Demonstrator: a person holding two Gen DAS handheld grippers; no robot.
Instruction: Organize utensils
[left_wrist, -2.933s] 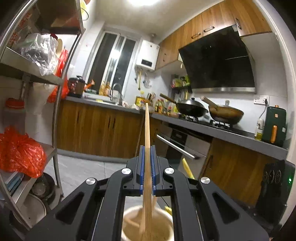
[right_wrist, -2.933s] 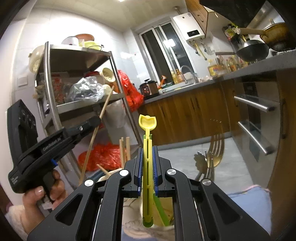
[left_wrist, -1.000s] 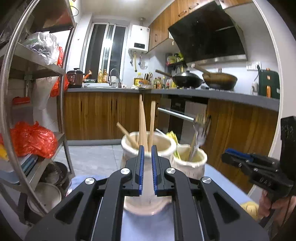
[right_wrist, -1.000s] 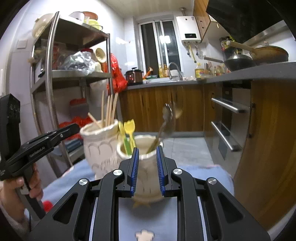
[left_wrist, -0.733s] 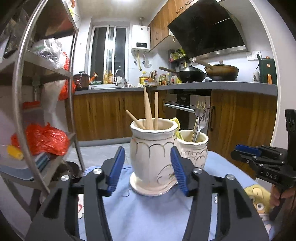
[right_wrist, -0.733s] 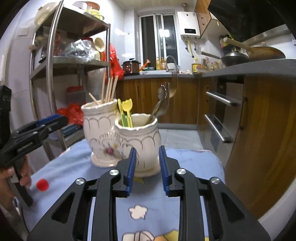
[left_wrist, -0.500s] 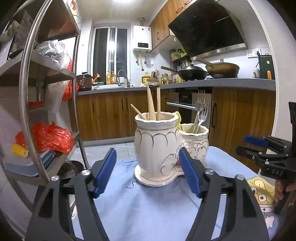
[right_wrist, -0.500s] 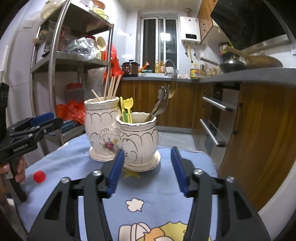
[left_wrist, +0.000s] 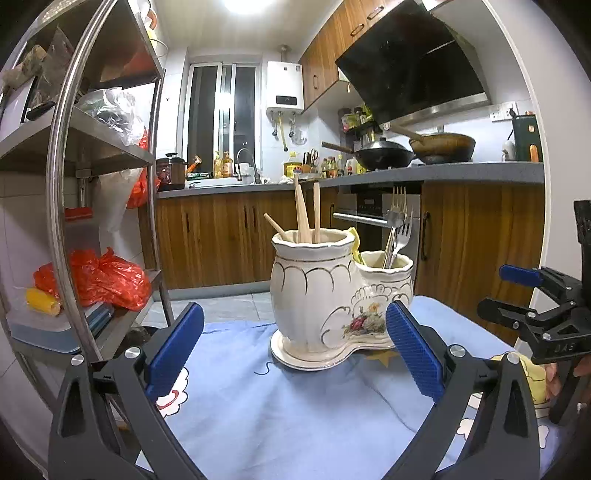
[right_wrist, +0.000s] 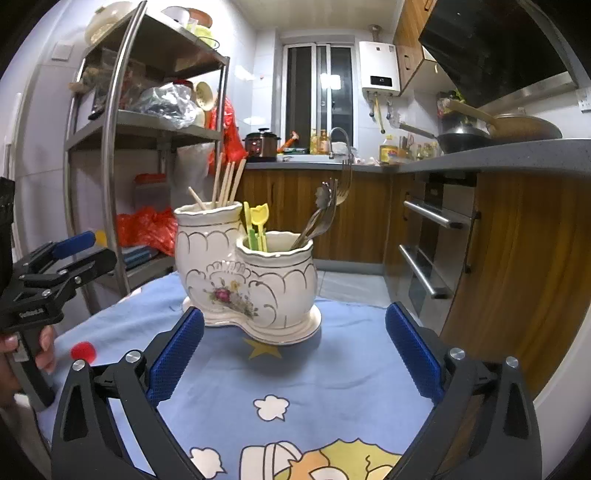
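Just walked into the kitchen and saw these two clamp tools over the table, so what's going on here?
A person is sorting utensils into a two-part ceramic holder on the blue tablecloth. Wooden chopsticks stand in the taller pot; the lower pot holds yellow and green plastic utensils and metal forks. The left gripper and right gripper have just been opening. Both stand wide and empty, short of the holder.

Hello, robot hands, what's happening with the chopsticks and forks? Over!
Left gripper and right gripper just opened, both empty. Chopsticks in tall pot, forks in short pot. Nothing blocking.
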